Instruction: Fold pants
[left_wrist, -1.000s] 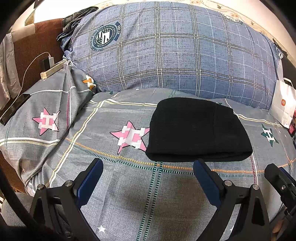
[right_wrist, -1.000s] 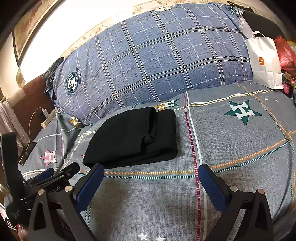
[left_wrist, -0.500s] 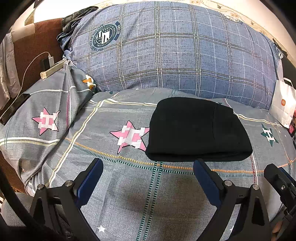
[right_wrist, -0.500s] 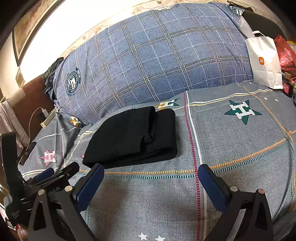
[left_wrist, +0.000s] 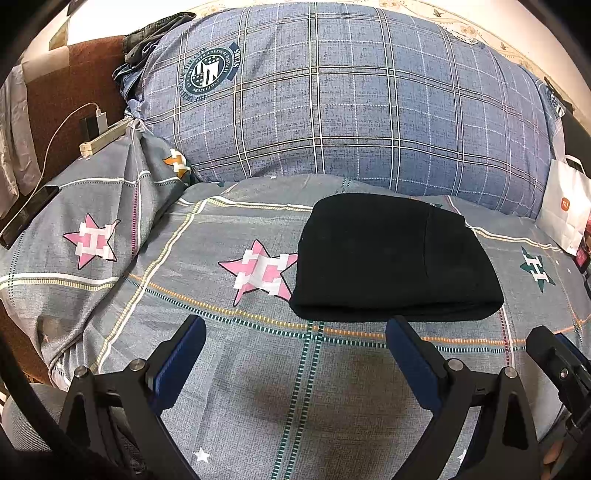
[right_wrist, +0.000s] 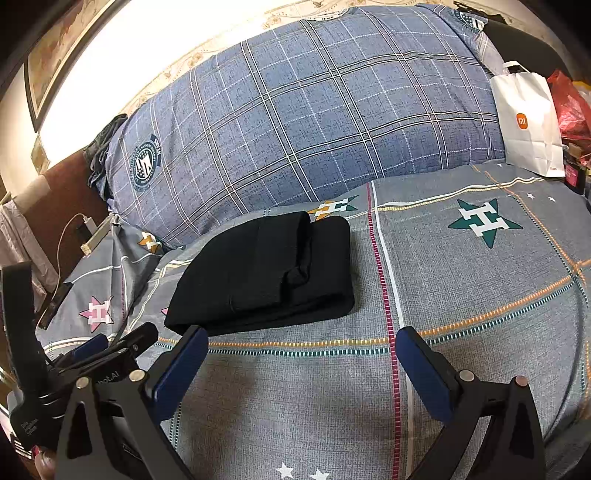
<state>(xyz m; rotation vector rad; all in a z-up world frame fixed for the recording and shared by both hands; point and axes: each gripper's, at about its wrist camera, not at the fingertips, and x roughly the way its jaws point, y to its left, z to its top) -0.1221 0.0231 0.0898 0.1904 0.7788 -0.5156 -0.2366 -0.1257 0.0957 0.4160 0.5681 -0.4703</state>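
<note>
One black pants (left_wrist: 391, 258) bundle — (folded) flat.

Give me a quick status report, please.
Left tool open, right tool open, both empty. Pants folded on the bed. Nothing in the way.

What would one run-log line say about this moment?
black folded cloth pants: lying flat on grey star-print bedsheet | left gripper: open, empty, short of pants | right gripper: open, empty | fold: looks finished

Orange "mi" logo on white paper bag (right_wrist: 528, 122)
</note>
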